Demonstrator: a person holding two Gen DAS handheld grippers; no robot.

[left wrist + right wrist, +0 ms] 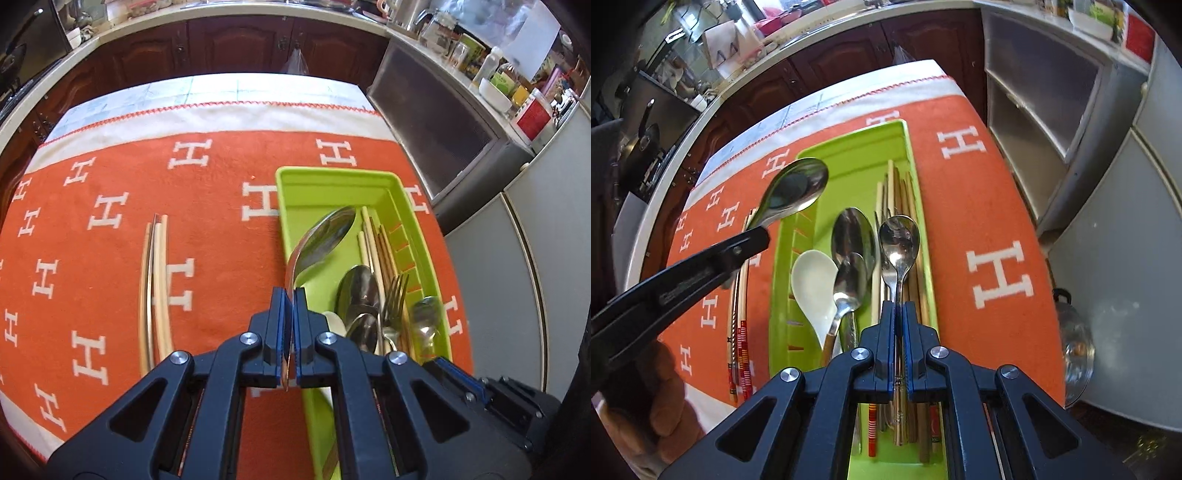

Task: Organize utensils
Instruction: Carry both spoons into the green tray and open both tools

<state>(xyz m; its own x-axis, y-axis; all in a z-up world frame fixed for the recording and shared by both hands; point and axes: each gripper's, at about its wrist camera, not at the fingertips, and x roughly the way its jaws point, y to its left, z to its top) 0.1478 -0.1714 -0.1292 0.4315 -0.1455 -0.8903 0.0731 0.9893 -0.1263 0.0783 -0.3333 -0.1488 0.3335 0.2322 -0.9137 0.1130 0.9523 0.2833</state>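
The big spoon [325, 236] is pinched by its handle in the left gripper [291, 295], jaws squeezed tight on it, and it's held in the air with its bowl over the left edge of the green tray [295, 184]. The right gripper [899, 306] has its jaws clamped on the handle of a small spoon [899, 240], which hangs over the tray's right side above the fork [395, 295] and the chopsticks [892, 184] lying in there. Also in the tray: a white spoon [814, 284] and two more metal spoons [853, 240] in the middle. A few loose chopsticks [155, 288] lie on the orange cloth [221, 166], left of the tray.
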